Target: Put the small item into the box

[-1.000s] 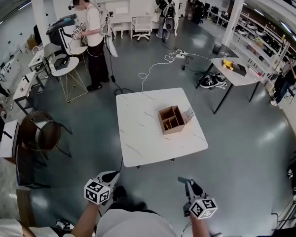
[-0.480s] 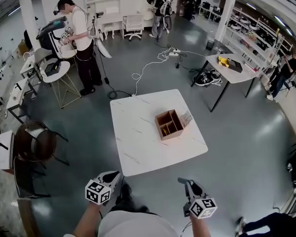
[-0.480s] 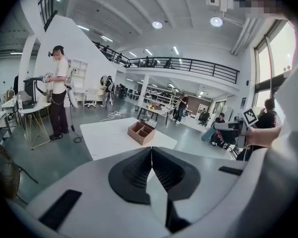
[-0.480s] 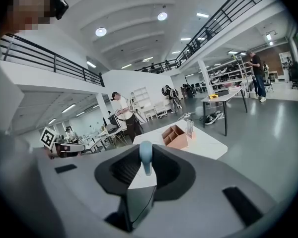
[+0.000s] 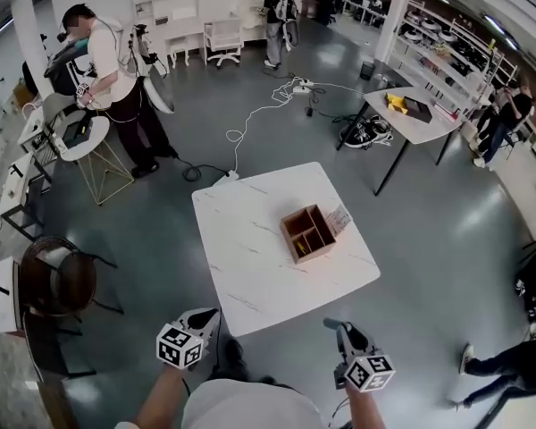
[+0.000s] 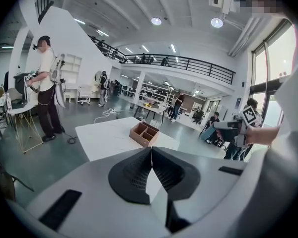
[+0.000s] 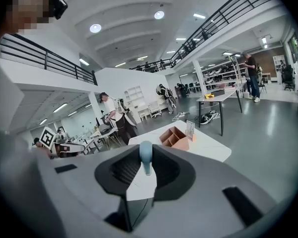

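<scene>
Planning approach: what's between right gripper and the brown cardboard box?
Head view: right gripper to brown cardboard box, only grey floor then bare white marble tabletop.

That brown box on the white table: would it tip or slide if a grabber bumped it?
The brown box looks low and wide, so it probably would not tip. Its walls look thin, so it is likely light and might slide on the smooth white table.

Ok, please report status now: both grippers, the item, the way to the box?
Left gripper shut, empty. Right gripper shut on small blue item. Box on table ahead, nothing between.
</scene>
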Available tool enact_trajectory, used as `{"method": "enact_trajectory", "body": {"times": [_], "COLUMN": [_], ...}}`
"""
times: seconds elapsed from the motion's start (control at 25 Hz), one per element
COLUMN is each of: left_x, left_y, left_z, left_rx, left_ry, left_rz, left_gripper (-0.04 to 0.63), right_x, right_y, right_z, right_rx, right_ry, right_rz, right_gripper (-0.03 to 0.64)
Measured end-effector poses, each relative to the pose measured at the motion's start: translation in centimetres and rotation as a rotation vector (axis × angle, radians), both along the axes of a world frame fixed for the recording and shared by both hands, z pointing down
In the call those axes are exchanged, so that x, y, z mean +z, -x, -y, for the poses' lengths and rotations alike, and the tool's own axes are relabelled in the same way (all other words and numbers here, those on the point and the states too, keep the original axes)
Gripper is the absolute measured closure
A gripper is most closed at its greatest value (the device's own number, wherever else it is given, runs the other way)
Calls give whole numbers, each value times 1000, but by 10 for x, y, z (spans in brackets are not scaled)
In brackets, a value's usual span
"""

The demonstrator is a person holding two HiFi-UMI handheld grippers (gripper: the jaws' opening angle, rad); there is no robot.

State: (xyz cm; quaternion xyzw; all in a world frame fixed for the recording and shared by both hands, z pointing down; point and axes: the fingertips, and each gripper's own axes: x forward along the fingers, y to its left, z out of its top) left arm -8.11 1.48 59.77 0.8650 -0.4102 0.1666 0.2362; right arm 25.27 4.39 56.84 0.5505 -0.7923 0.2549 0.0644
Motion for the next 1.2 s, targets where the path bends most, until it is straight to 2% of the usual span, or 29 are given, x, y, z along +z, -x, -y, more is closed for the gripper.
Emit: {"method": "enact_trajectory", "body": {"times": [0.56,0.92,1.2], "left_x": [24,23,25], "left_y": [42,53,51], "left_z": [90,116,124], "left_rx": [145,155,129], "left_ry": [2,-3,13], "left_rz": [8,-7,-16], "left_gripper": [581,581,581], "right_x": [10,9,15], "right_y": [45,54,56], "right_z": [47,61,75], "right_rx": [114,131,104], "right_ry": [19,29,55], "right_rz": [-69,-81,-74], "right_gripper": [535,535,535]}}
